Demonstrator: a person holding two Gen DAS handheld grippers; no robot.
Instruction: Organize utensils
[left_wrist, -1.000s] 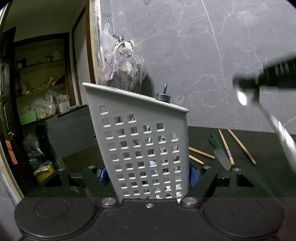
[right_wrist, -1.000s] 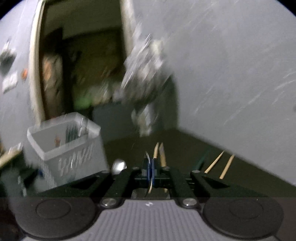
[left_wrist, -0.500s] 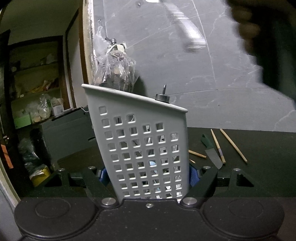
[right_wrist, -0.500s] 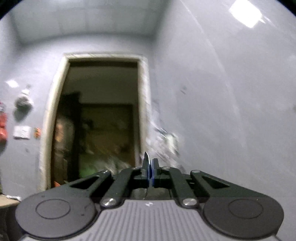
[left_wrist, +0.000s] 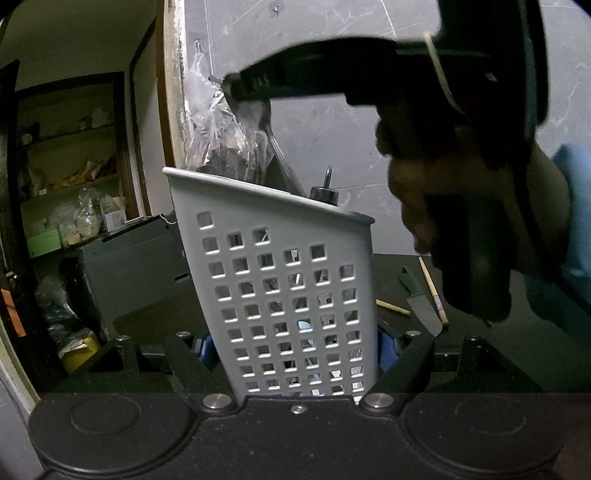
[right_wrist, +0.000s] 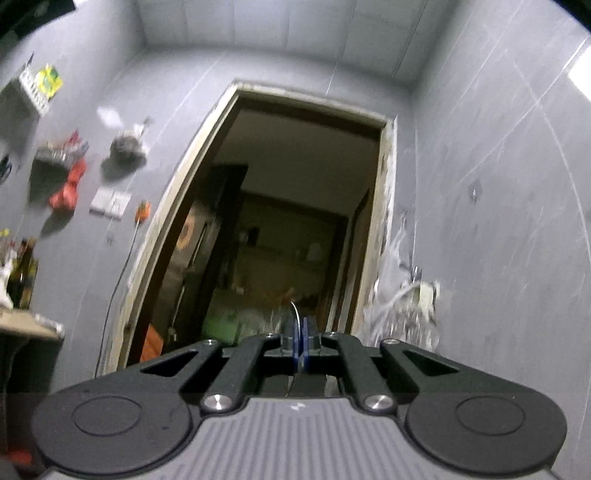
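Observation:
My left gripper (left_wrist: 295, 350) is shut on a white perforated utensil basket (left_wrist: 284, 288) and holds it tilted on the dark counter. My right gripper (left_wrist: 236, 90) hovers above the basket's rim, shut on a metal spoon (left_wrist: 279, 155) that hangs handle-down into the basket. In the right wrist view the right gripper (right_wrist: 299, 341) pinches the thin spoon edge (right_wrist: 294, 312) between blue pads. A green-handled knife (left_wrist: 419, 299) and wooden chopsticks (left_wrist: 434, 291) lie on the counter to the right. A metal knob (left_wrist: 325, 190) sticks up from inside the basket.
A plastic bag (left_wrist: 218, 140) hangs on the grey marble wall behind the basket. A doorway (right_wrist: 280, 240) to a storage room opens on the left. A dark box (left_wrist: 129, 269) stands left of the basket. The person's hand (left_wrist: 461, 206) fills the upper right.
My right gripper has swung from the counter up and over the basket, carrying the spoon; the spoon now dips into the basket. The left gripper and basket have stayed put.

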